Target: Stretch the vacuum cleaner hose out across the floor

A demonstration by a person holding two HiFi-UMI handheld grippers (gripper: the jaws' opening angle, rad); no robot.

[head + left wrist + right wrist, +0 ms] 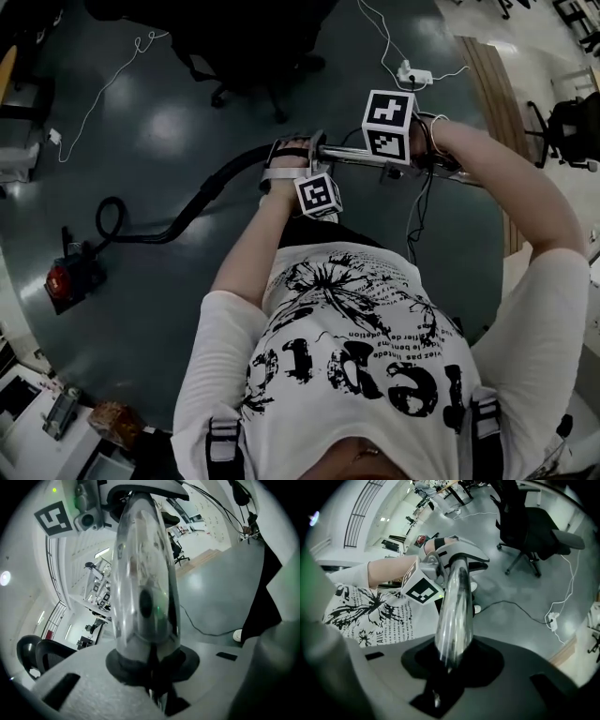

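A shiny metal vacuum tube (356, 157) runs level in front of the person, with both grippers on it. My left gripper (292, 167) grips its left end, where the black hose (192, 208) starts. The hose curves left across the dark floor and loops to the red and black vacuum cleaner (70, 277). My right gripper (401, 165) holds the tube further right. In the left gripper view the tube (146, 588) rises out of the left gripper (151, 670). The right gripper view shows the tube (453, 606) leaving the right gripper (449, 663) toward the left gripper's marker cube (423, 588).
A black office chair (248, 42) stands on the floor ahead, also in the right gripper view (534, 527). A white power strip (413, 73) with a cable lies beyond the hands. A wooden floor strip (492, 103) and another chair (572, 131) are at right. Desk clutter (61, 412) sits at lower left.
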